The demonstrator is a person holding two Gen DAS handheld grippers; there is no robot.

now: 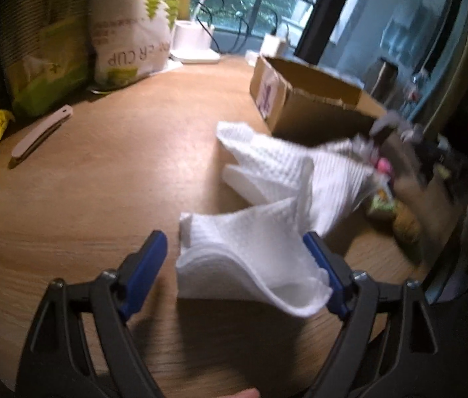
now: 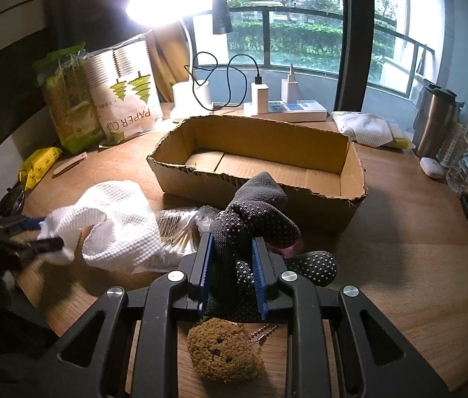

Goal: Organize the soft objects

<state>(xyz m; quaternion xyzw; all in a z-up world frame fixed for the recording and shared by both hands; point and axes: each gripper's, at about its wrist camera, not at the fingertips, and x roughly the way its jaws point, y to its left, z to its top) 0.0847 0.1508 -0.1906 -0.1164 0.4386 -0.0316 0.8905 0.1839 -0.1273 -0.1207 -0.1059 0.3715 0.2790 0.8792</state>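
Left gripper (image 1: 234, 262) is seen with jaws spread wide, pads clear of the white cloth (image 1: 267, 199); a folded corner of the cloth lies between them on the wooden table (image 1: 101, 182), not pinched. In the right wrist view the same cloth (image 2: 118, 222) sits at left centre, crumpled, partly over a clear bag of cotton swabs (image 2: 181, 232). Right gripper (image 2: 232, 265) is closed tight on a dark dotted glove (image 2: 257, 222), held at lower centre, just in front of the cardboard box (image 2: 333, 156).

Step judged: glove to be carried into the box, which is open-topped and empty as far as can be seen. For a clean drop the glove should be lifted clear of the near torn wall, moved over the box floor, then released; dangling fingers could snag on the ragged edge. If the cloth is to be re-gripped, several layers should be pinched, not a single edge, since it will sag and unfold.

Cloth: white, waffle-textured, limp, thick folds. Glove: dark grey knit, pale grip dots, floppy, something pink showing beneath it. A brown fuzzy plush (image 2: 224, 351) with a bead chain lies at bottom centre, under the right gripper, not yet handled.
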